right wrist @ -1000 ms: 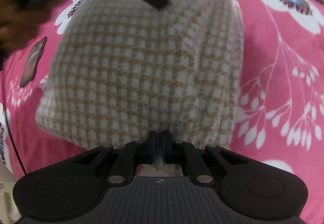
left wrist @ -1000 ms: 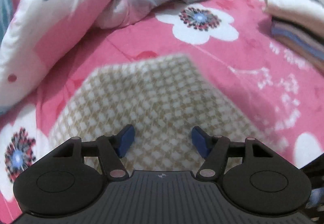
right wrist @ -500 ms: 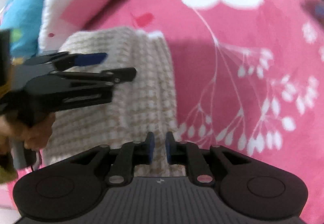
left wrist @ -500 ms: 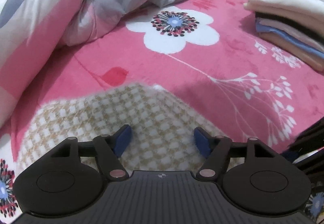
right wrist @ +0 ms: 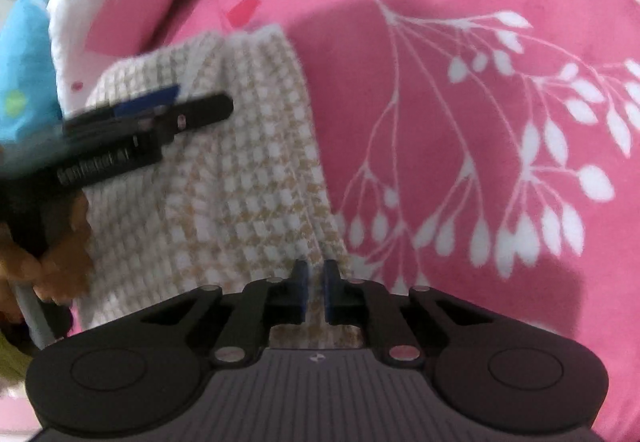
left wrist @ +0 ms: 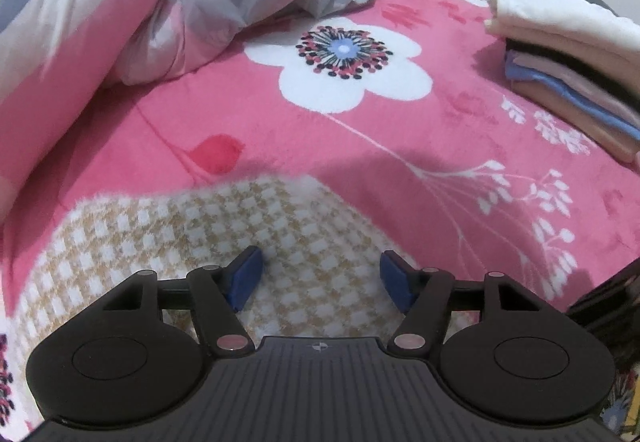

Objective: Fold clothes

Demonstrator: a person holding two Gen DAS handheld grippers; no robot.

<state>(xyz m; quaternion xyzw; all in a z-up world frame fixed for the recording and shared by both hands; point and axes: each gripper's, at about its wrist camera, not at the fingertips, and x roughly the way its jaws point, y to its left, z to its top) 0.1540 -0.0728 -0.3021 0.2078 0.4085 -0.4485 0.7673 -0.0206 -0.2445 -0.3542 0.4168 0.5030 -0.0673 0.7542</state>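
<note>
A beige and white houndstooth knitted garment (left wrist: 200, 234) lies folded on the pink flowered bedspread (left wrist: 400, 162). My left gripper (left wrist: 320, 278) hovers over its near part, jaws wide apart and closing a little, the blue pads clear of the cloth. In the right wrist view the garment (right wrist: 260, 162) is a long folded strip. My right gripper (right wrist: 316, 290) is over its near right corner, jaws closing with a narrow gap left; cloth shows through the gap, unpressed. The left gripper (right wrist: 192, 102) reaches in over the strip from the left, held by a hand (right wrist: 52, 254).
A crumpled pink, white and grey duvet (left wrist: 120, 2) fills the back left of the bed. A stack of folded clothes (left wrist: 568, 74) sits at the back right. Bare bedspread (right wrist: 480, 42) stretches to the right of the garment. A dark part of the other gripper (left wrist: 608, 306) shows at the lower right edge.
The garment, lifted before, now lies flat and folded. My right gripper has let go of its edge, rolled and shifted to the near right corner. The left gripper stayed open and drew back slightly.
</note>
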